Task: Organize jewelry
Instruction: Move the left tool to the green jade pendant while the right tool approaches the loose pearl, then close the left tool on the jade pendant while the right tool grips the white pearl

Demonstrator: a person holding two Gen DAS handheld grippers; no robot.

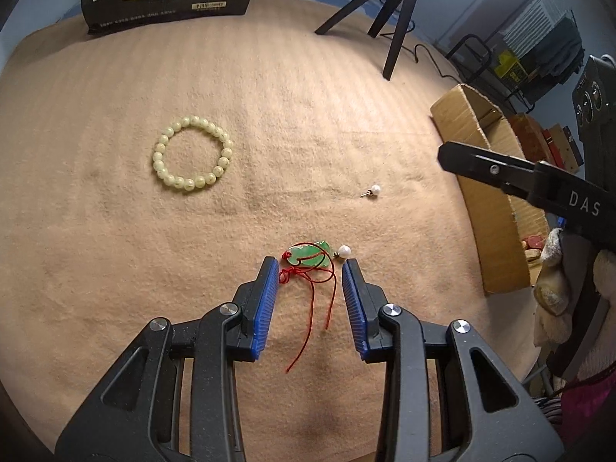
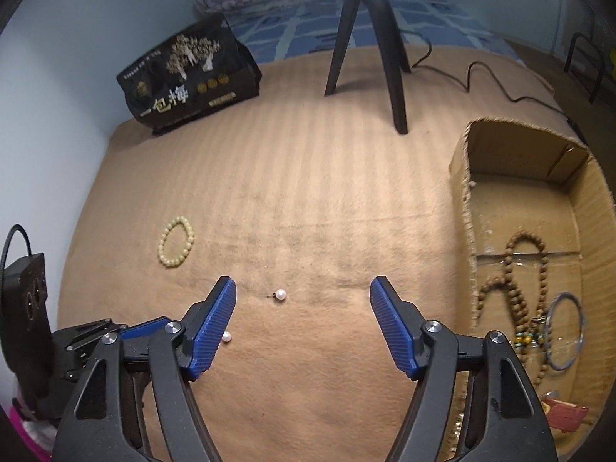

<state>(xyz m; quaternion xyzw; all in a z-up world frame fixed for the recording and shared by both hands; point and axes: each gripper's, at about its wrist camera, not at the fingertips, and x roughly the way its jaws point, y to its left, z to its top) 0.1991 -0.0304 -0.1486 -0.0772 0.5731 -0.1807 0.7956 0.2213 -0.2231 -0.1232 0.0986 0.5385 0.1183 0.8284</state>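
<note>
On a tan blanket [image 1: 269, 134], the left tongs [image 1: 310, 265] stand partly apart around a green pendant [image 1: 310, 256] on red cord, gripping nothing. The right tongs [image 2: 302, 287] stand wide apart above a pearl earring [image 2: 280, 294]. A bead bracelet [image 1: 192, 152] lies well apart; a cardboard box [image 2: 467, 200] on the right holds other jewelry.

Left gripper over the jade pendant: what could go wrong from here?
1. The left gripper is open, its jaws either side of the red cord; closing may pinch cord only, leaving the green pendant dangling.
2. A pearl earring lies right beside the pendant and could be knocked away.
3. The other pearl earring is small; the open right gripper may miss it.
</note>
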